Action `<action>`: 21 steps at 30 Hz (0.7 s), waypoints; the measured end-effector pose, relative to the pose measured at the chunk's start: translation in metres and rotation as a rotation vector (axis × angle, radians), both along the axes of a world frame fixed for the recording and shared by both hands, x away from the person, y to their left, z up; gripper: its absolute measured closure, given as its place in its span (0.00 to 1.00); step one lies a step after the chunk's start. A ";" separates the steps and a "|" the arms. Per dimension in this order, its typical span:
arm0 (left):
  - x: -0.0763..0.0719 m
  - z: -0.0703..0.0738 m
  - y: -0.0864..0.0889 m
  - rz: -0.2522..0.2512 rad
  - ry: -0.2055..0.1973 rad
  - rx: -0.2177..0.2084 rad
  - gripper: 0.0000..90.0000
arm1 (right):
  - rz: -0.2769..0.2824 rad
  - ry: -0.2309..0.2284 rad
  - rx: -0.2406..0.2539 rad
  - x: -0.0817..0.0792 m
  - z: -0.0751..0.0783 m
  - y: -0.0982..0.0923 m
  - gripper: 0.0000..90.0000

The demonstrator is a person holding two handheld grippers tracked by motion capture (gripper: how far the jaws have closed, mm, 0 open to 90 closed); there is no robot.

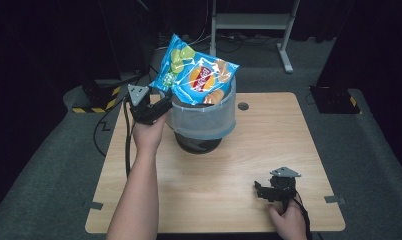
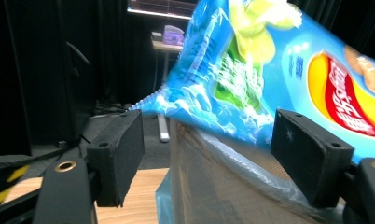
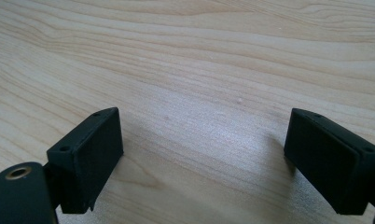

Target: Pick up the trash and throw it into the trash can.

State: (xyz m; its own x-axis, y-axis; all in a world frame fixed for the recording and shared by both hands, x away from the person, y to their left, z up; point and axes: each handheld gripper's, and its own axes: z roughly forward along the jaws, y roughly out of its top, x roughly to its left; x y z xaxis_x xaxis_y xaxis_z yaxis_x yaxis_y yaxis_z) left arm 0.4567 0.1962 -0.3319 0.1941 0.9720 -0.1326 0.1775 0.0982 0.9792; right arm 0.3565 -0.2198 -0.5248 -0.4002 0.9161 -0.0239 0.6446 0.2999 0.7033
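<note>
Two chip bags lie tilted across the top of a black bin (image 1: 199, 142) lined with a translucent plastic liner (image 1: 204, 117): a blue-green lime bag (image 1: 175, 62) and a blue bag with a red logo (image 1: 209, 79). My left gripper (image 1: 161, 106) is open at the bin's left rim, just under the lime bag's lower corner. In the left gripper view, the lime bag (image 2: 232, 70) hangs above and between the jaws of this gripper (image 2: 206, 158), with the liner (image 2: 213, 182) between them. My right gripper (image 1: 268, 190) (image 3: 202, 158) stands open over bare wood at the front right.
The wooden table (image 1: 214, 175) has a cable hole (image 1: 243, 106) behind the bin. A white desk frame (image 1: 254, 22) stands on the floor beyond. Black stands sit at the left (image 1: 96, 97) and right (image 1: 334, 97) of the table.
</note>
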 end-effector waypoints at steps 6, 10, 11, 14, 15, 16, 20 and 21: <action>-0.005 0.001 0.002 -0.003 -0.047 0.003 0.29 | 0.000 0.000 0.000 0.000 0.000 0.000 0.12; -0.011 0.005 0.002 0.000 -0.084 0.010 0.32 | 0.000 0.000 0.000 0.000 0.000 0.000 0.12; -0.012 0.006 0.002 -0.001 -0.088 0.012 0.32 | 0.000 0.000 0.000 0.000 0.000 0.000 0.12; -0.017 0.012 -0.001 -0.010 -0.109 0.025 0.33 | 0.000 0.000 0.000 0.000 0.000 0.000 0.12; -0.018 0.015 -0.004 -0.014 -0.113 0.036 0.33 | 0.000 0.000 0.000 0.000 0.000 0.000 0.12; -0.018 0.018 -0.008 -0.019 -0.116 0.050 0.33 | 0.000 0.000 0.000 0.000 0.000 0.000 0.12; -0.013 0.026 -0.019 -0.015 -0.109 0.086 0.30 | 0.003 -0.001 0.001 0.000 0.000 0.000 0.12; -0.010 0.026 -0.019 -0.008 -0.100 0.087 0.29 | 0.002 -0.001 -0.001 0.000 0.000 0.000 0.12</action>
